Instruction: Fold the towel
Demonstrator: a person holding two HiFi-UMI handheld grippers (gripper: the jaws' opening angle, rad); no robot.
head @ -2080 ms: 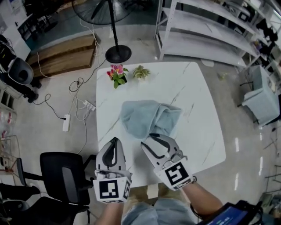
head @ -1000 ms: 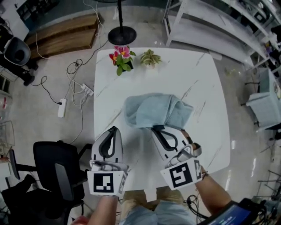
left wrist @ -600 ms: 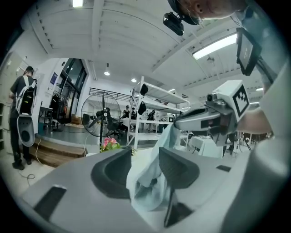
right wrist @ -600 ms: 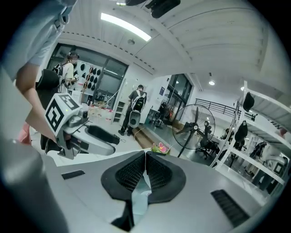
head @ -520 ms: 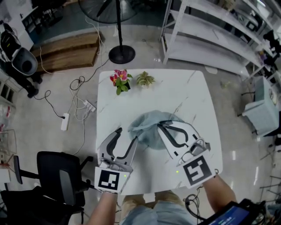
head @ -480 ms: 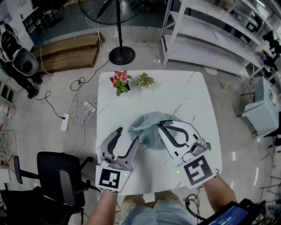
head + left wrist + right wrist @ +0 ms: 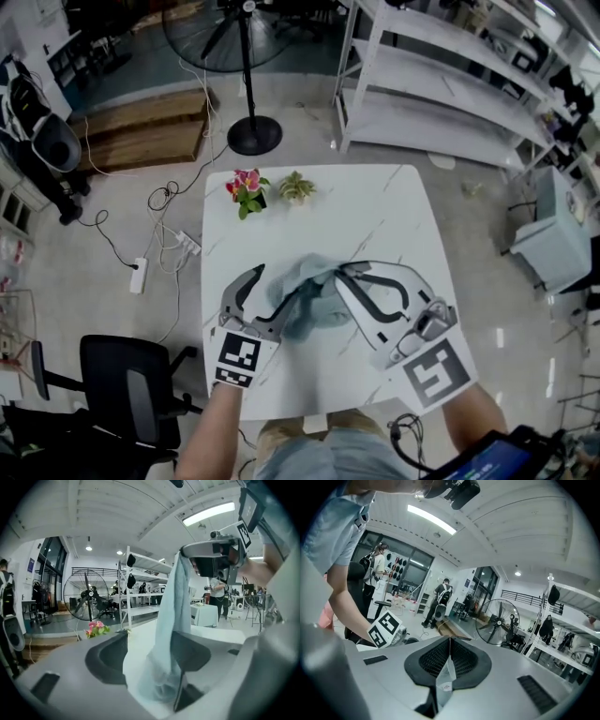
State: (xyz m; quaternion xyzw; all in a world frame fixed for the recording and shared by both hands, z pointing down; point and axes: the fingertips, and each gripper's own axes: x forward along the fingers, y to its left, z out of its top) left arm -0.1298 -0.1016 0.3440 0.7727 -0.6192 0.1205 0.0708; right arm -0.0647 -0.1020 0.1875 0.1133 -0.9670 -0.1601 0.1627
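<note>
The left gripper (image 7: 279,284) is reaching in over the white worktop (image 7: 375,202). Its fingers have just been opening, and now they are standing wide apart. The towel (image 7: 314,298) is hanging down between them. It seems to be leaning on one finger, but the fingers are not squeezing it.

The towel is pale blue and is dangling in the air over the middle of the worktop. It is drooping in long, loose folds and bunching up at the bottom. I cannot tell if its lowest part is touching the worktop.

The right gripper (image 7: 342,274) is holding the towel up. Its fingers are pinching tight on the top edge, right by a little white tag (image 7: 443,685).

The towel is looking soft, floppy and light, since one small pinch is carrying all of it. It is not going to break, and it is not going to keep any shape by itself. The best places to grab are probably the corners or the hem. The left gripper is likely needing a second corner on the same edge, so the towel can spread out flat. A deep pinch is safer, because a thin bit of cloth could slide out.
</note>
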